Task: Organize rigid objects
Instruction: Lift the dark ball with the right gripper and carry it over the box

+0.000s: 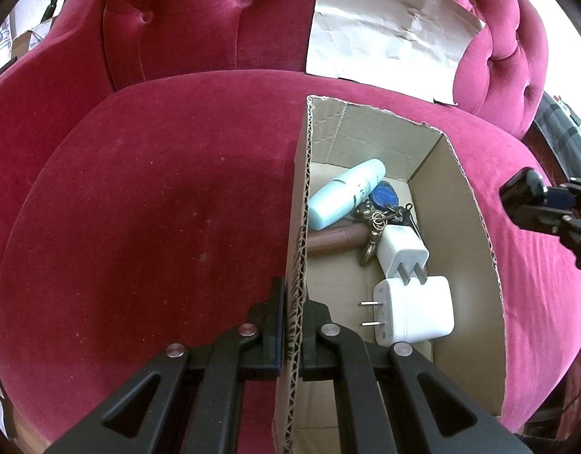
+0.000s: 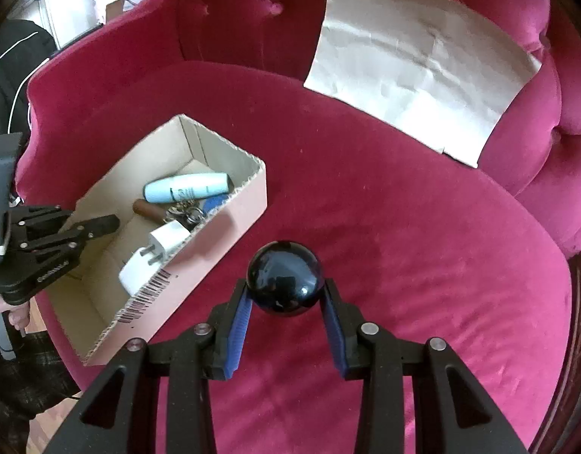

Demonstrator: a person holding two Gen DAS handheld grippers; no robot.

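Right tongs (image 2: 285, 312) are pinching the black ball (image 2: 285, 283) above the red velvet seat (image 2: 423, 265), well apart from the cardboard box (image 2: 230, 223). The blue pads (image 2: 242, 321) are gripping below the ball's widest part, so I'm expecting it could squirt forward out of the tips; glossy sphere, little contact. If it drops on the seat it's probably rolling off the edge. Left tongs (image 1: 292, 317) are pressed together on the box wall (image 1: 299, 227), steadying it. The box is already holding the pale blue tube (image 1: 345, 193), brown cylinder (image 1: 334, 242), keys (image 1: 381, 215) and two white chargers (image 1: 413, 310), so the ball landing on those may bounce or rattle out.
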